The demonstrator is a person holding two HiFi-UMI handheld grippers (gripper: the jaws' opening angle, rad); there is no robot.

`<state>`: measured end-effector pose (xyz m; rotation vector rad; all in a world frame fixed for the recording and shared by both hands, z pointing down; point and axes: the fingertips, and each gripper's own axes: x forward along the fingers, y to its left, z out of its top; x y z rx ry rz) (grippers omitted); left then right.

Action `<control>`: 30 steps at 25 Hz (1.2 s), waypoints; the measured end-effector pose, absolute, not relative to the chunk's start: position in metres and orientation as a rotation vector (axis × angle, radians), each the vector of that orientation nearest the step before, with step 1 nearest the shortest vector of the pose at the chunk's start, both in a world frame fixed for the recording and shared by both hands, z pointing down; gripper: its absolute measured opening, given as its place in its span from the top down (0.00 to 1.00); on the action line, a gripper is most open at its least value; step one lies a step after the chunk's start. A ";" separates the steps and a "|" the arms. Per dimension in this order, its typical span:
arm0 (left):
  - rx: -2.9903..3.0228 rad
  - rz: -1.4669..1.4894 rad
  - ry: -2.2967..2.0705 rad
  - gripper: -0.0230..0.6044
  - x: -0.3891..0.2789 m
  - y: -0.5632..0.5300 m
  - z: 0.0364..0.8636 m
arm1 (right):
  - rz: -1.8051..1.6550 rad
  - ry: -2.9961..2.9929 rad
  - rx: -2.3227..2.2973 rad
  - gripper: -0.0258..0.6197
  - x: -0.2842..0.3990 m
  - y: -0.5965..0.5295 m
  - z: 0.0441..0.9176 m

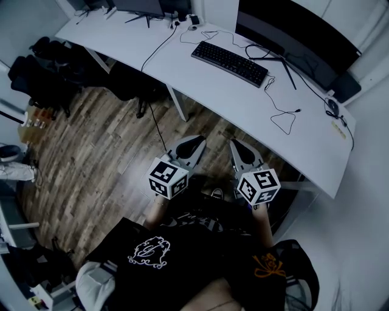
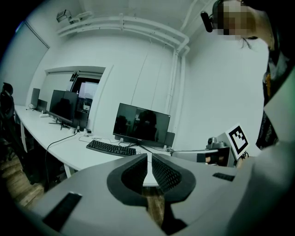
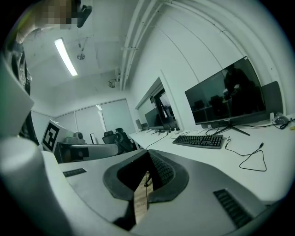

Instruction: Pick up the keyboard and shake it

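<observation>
A black keyboard (image 1: 230, 62) lies on the long white desk (image 1: 200, 91), in front of a dark monitor (image 1: 292, 33). Both grippers hang over the wooden floor, short of the desk's near edge and well apart from the keyboard. My left gripper (image 1: 199, 141) is shut with nothing between its jaws, and so is my right gripper (image 1: 234, 144). From the left gripper (image 2: 149, 156) the keyboard (image 2: 111, 148) shows ahead and to the left. From the right gripper (image 3: 148, 154) the keyboard (image 3: 198, 140) shows ahead and to the right.
A loose black cable (image 1: 282, 118) loops on the desk right of the keyboard. A white desk leg (image 1: 177, 103) stands under the desk ahead of the left gripper. Dark bags (image 1: 42, 67) sit on the floor at far left. A second monitor (image 1: 140, 6) stands at the desk's far end.
</observation>
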<state>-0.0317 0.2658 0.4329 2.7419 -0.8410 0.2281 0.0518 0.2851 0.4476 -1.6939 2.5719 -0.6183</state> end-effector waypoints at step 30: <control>2.760 0.248 -0.603 0.89 -0.192 0.080 0.438 | -0.727 2.462 -1.909 0.94 -0.114 0.114 0.455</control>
